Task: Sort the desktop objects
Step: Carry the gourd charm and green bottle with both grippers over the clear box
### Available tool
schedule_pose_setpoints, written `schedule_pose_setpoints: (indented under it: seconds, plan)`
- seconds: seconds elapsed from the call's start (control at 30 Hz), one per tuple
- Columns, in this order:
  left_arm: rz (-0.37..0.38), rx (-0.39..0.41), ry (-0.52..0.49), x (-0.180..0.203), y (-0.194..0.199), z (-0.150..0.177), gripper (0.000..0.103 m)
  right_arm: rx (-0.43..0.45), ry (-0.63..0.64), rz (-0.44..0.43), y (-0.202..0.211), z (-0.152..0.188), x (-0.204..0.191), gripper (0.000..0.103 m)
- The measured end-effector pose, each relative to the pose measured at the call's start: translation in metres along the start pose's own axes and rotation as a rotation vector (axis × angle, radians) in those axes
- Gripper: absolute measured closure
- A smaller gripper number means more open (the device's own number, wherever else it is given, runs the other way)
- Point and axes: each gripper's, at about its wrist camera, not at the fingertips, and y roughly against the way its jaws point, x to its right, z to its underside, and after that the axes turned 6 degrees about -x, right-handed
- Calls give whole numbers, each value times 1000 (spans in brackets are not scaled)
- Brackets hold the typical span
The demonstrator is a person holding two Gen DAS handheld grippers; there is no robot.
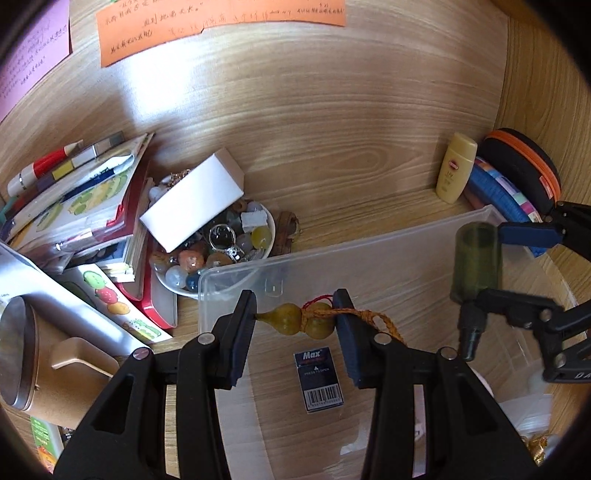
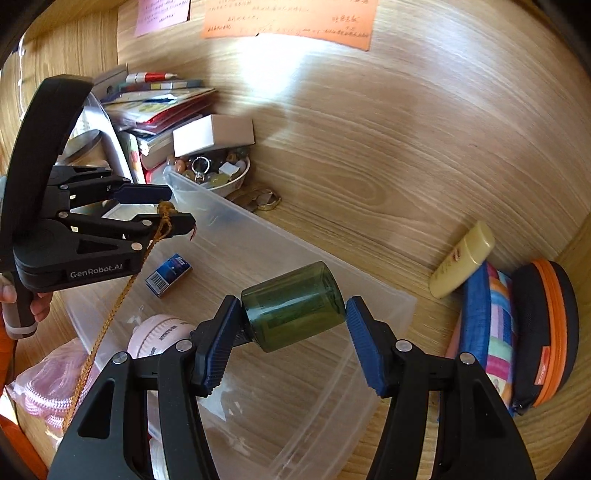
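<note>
Left gripper (image 1: 295, 325) clamps a gourd charm (image 1: 295, 319), long axis crosswise; right gripper (image 2: 291, 332) clamps a green spray bottle (image 2: 293, 306) end to end. Both hang directly above the clear bin (image 1: 369, 243), near its back rim.

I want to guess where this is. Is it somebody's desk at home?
Probably yes, a home desk nook: handwritten notes, like the orange paper note, are stuck on the wooden wall, a stack of books sits in the corner, and a bowl of beads and trinkets rests beside it.
</note>
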Motion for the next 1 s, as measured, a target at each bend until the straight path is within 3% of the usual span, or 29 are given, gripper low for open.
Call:
schedule_pose_setpoints:
  seconds: [0.13, 0.43, 0.57, 0.83, 1.0]
  plan:
    - [-22, -13, -18, 3, -3, 0, 61, -31, 21, 8, -9, -2, -6, 47]
    - [14, -84, -30, 3, -12, -3, 61, -88, 51, 33, -21, -1, -11, 47]
    - [78, -134, -12, -1, -18, -5, 61, -109, 59, 52, -26, -1, -14, 47]
    - [72, -145, -38, 3, -17, -3, 61, -147, 101, 99, -34, -3, -23, 49]
    - [76, -149, -39, 1, -16, -2, 58, -150, 135, 159, -37, -2, -32, 44]
